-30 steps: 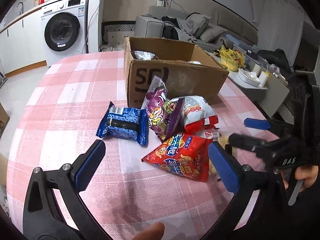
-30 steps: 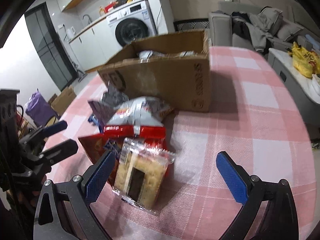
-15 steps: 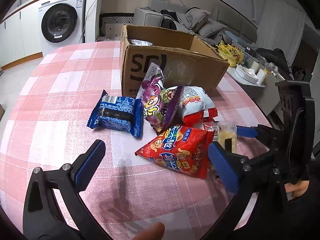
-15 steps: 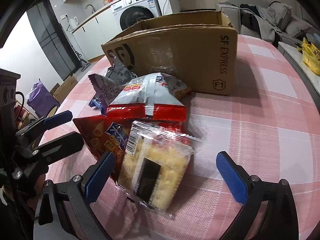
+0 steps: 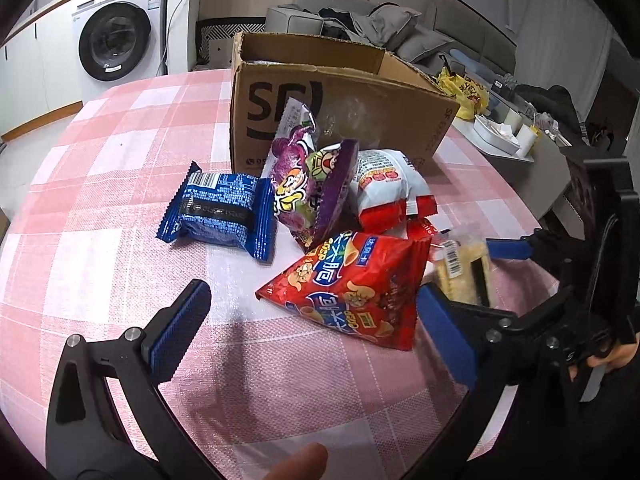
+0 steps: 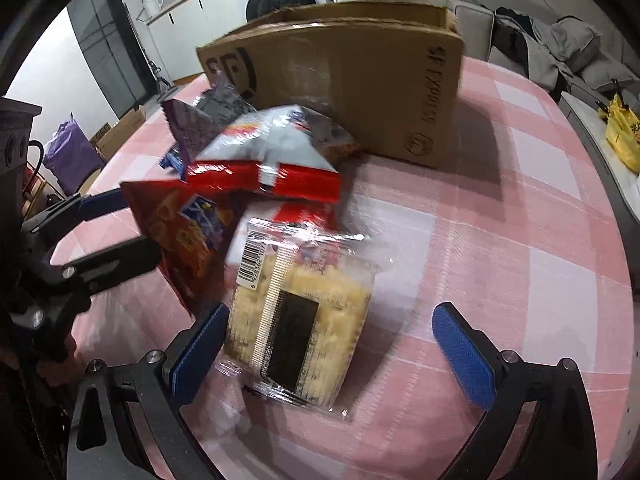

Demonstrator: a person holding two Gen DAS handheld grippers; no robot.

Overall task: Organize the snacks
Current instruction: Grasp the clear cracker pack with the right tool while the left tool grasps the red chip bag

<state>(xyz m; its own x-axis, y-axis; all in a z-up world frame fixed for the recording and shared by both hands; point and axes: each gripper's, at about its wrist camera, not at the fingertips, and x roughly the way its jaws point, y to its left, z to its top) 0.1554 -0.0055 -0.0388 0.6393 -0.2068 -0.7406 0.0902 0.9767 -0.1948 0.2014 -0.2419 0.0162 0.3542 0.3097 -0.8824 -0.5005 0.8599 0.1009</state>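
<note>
Now the right gripper [image 6: 328, 344] is right down over the clear-wrapped rice snack [image 6: 298, 316], fingers spread wide either side of it and not yet touching the wrapper. A second ago that packet sat small and ahead of the fingers; it now fills the space between them, so the approach looks all but finished and closing on it reads as the next step. The blur on the wrapper says the hand is still moving in.

Over on the other side, the left gripper [image 5: 308, 332] has closed in on the pile too, its fingers spread with the red chip bag [image 5: 352, 284] lying between them, nothing pinched. The red bag's corner overlaps the rice snack's near edge, so a lift may drag it.

Further on, the blue wafer pack [image 5: 220, 210] lies alone on the pink checked table [image 5: 92, 208], then the purple bag [image 5: 312, 188] leans against the white and red bag [image 5: 390, 188].

Behind them all stands the cardboard box [image 6: 360, 84], open-topped, something silvery just showing inside from the left view. To the right of the rice snack the table is bare up to its edge, good room to swing up and over the box's near wall.
</note>
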